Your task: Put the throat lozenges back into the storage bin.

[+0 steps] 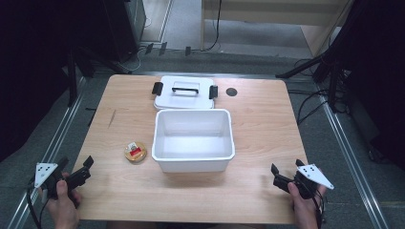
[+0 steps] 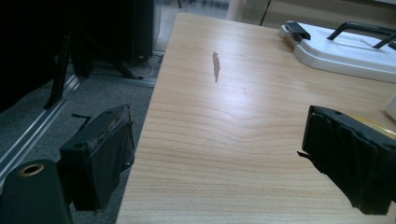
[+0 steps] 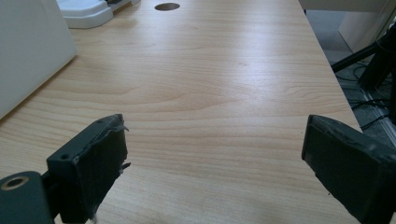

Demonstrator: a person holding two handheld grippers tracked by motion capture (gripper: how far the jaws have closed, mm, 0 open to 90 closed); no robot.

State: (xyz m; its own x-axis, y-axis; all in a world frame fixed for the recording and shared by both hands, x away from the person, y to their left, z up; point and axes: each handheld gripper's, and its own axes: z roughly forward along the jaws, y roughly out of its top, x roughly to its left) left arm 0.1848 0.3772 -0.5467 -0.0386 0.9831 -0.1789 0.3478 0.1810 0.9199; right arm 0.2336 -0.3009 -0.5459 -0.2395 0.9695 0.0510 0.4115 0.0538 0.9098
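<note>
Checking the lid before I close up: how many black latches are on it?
2: left latch and right latch, at opposite ends of the white lid lying behind the open white bin. None look hidden.

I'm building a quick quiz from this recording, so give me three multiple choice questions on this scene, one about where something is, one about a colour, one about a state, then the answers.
1. Where does the small round tin lie?
A. inside the box
B. on the table left of the box
C. on the lid

2. What colour is the lid's handle?
A. black
B. red
C. white

3. How does the white box stand?
A. closed with its lid on
B. tipped on its side
C. open and empty

Answers: 1 B, the tin sits on the wood beside the box's left wall. 2 A, the handle is dark against the white lid. 3 C, the lid lies behind the box and its inside shows bare.
</note>
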